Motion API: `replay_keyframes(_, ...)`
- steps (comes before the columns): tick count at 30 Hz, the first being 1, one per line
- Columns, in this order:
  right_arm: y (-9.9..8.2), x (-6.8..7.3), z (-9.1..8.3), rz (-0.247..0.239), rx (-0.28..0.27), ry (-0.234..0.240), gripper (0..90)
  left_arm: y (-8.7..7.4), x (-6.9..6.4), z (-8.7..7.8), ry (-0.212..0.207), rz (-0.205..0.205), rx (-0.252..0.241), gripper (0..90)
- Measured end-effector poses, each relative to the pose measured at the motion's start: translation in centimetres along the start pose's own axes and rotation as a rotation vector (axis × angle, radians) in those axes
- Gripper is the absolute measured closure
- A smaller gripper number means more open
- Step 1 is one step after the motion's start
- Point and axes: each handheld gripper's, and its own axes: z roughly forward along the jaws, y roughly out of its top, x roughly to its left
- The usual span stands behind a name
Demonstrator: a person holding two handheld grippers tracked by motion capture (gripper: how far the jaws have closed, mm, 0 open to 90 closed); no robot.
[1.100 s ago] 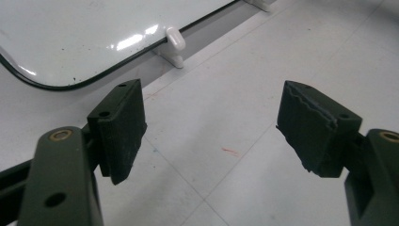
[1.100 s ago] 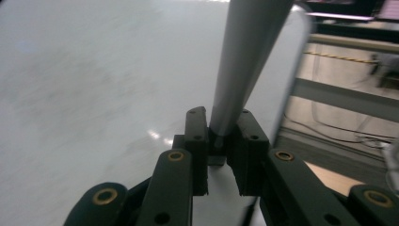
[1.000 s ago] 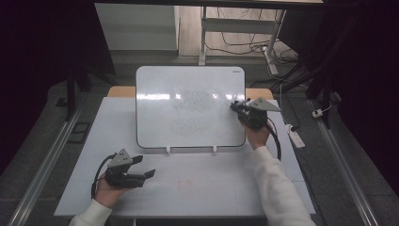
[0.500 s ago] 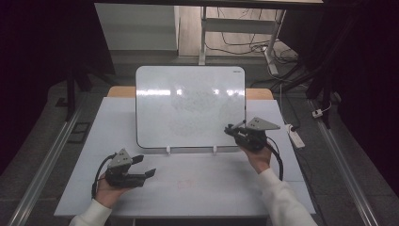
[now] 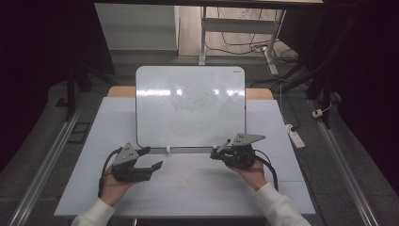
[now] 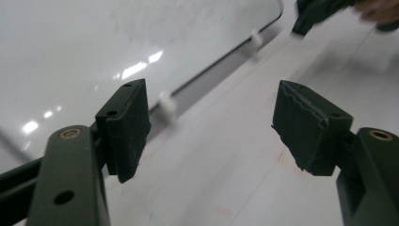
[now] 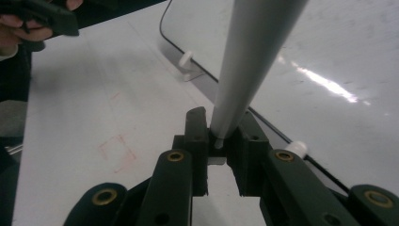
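Observation:
A white whiteboard (image 5: 188,103) stands propped near the back of the white table (image 5: 197,197); faint smeared marks cover its face. My right gripper (image 5: 217,153) hovers by the board's lower right edge, shut on a grey marker (image 5: 223,146) whose dark tip points up and left. In the right gripper view the marker (image 7: 254,56) rises from between the pads of that gripper (image 7: 221,136), in front of the board (image 7: 329,47). My left gripper (image 5: 153,157) is at the front left, open; its jaws have just been closing a little, with nothing between them (image 6: 211,127).
Small white clips (image 5: 168,149) sit on the board's bottom rail. Faint red marks (image 5: 188,181) stain the table in front. A white power strip (image 5: 295,135) lies on the floor to the right. Floor rails run along both sides of the table.
The right gripper has carried the marker from the board's right side down and leftward to its bottom edge. The left hand has lifted slightly.

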Motion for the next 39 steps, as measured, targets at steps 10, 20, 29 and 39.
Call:
replay_keyframes(10, -0.1, 0.6, 1.2, -0.013, 0.043, 0.054, 77.0, 5.0, -2.1, 3.2, -0.061, 0.108, -0.020, 29.1)
replay_keyframes(20, 0.3, 1.1, 1.2, -0.020, 0.026, 0.079, 77.0, 7.4, -3.6, 6.2, -0.132, 0.140, -0.022, 31.1)
replay_keyframes(29, 0.4, 1.3, 1.9, -0.013, 0.044, 0.107, 77.0, 8.0, -4.3, 8.6, -0.206, 0.156, -0.004, 37.2)
replay_keyframes(39, 0.3, 1.2, 2.6, 0.000, 0.098, 0.163, 76.9, 8.7, -5.4, 10.4, -0.299, 0.187, -0.012, 57.0)
